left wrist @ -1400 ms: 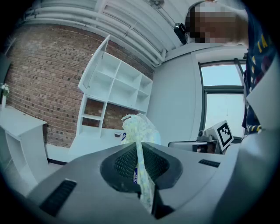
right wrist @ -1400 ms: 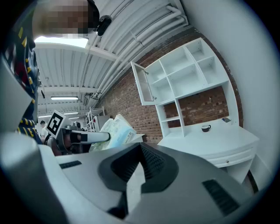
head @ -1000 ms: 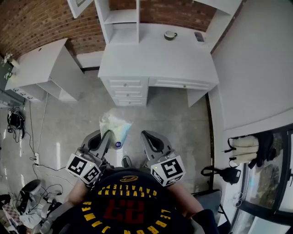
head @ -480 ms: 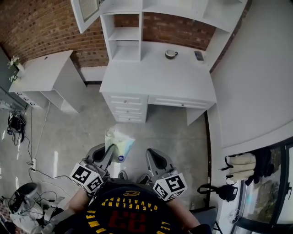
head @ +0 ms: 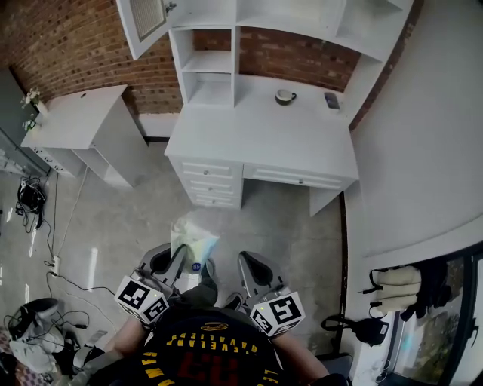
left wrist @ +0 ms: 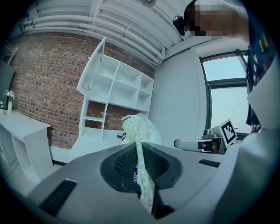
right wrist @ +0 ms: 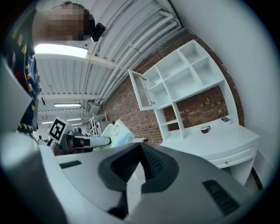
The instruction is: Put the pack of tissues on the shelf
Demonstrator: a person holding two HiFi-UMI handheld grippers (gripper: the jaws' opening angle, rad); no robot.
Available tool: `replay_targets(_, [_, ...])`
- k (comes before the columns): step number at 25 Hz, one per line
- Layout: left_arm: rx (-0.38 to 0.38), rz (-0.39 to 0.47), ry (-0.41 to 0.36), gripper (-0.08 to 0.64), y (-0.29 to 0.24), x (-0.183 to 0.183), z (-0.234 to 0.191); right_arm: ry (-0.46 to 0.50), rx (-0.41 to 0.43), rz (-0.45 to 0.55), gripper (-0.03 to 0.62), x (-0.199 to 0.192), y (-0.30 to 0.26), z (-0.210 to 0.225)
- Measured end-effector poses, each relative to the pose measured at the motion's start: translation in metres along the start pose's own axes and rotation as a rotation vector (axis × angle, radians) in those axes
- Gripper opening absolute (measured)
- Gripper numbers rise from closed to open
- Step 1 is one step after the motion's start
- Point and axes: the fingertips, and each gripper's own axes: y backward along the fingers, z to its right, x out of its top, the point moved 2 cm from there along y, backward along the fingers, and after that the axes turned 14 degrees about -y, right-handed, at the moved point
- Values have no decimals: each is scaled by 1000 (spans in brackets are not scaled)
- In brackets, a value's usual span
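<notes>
Found pinched in the left gripper [head: 182,252]: a soft, pale green-and-white plastic pack of tissues [left wrist: 139,127], caught by its thin crimped edge, bulk standing free beyond the jaws. Held in front of the body, short of the white desk with drawers [head: 260,139] and well apart from it, above the floor. Judged a carrying hold: an edge grip is enough for so light a thing, with the bulk left free for sliding into a compartment. Liable to flop on so narrow a pinch.

Right gripper [head: 243,258] noted beside the left, jaws brought together on nothing, pointing toward the desk; presumably kept in reserve.

Not yet placed. Target judged to be the white open-fronted shelf unit [head: 213,66] standing at the back of the desk, one door [head: 147,16] swung open at its upper left.

On the desk top, toward its back right: a small white cup [head: 284,96] and a small dark flat item [head: 331,100], kind not made out. Behind the desk, a red brick wall [head: 72,45]. Left of the desk, a low white cabinet [head: 72,121]. In front of the desk, grey concrete floor [head: 113,226], with loose cables [head: 32,197] far to the left.
</notes>
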Motion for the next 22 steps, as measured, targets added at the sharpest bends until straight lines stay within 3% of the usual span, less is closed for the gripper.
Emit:
replay_targets(8, [19,5,4,18,-32,2,-26,118,-40,-32,-6,15,-31,22])
replay_targets(16, [-10,23,27,18,-83,2,-69,33,-67,-66,-6,24,-86,64])
replay_targets(22, [-1,40,33,18,-111,7,-124,28,-64,-66,-5,42,-140,77])
